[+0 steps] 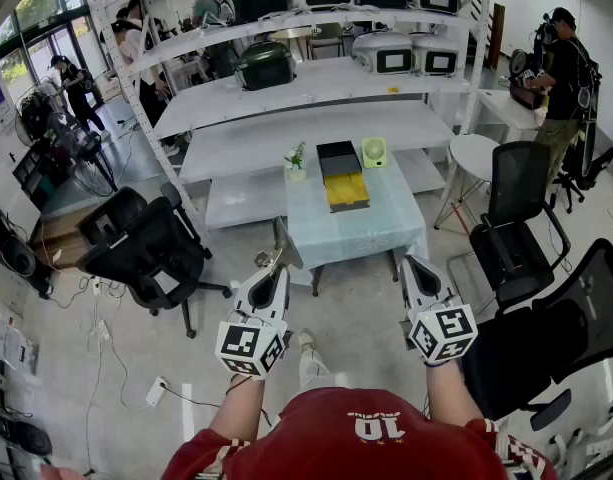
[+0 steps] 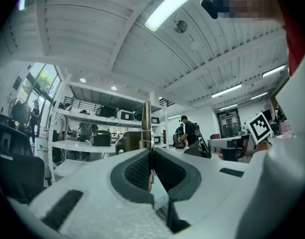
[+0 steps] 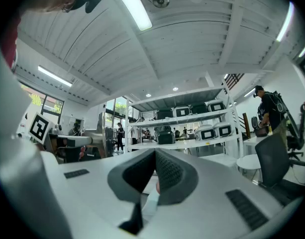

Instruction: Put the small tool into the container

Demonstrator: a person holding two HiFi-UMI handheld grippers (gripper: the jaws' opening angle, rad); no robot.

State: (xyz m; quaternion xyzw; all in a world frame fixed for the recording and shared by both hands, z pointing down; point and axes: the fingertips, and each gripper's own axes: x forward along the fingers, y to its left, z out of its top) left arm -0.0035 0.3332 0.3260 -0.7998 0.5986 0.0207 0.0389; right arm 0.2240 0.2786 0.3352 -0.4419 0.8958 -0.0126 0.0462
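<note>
A thin metal tool sticks up out of my left gripper, which is shut on it; in the left gripper view the tool stands upright between the closed dark pads. My right gripper is held level beside it, shut with nothing in it; its pads meet at the tip. Both grippers hover above the floor, short of the small table with a pale blue cloth. On that table lies the black and yellow container, well ahead of both grippers.
A small potted plant and a green fan stand on the table beside the container. White shelving with appliances runs behind it. Black office chairs stand at left and right. People stand at the back.
</note>
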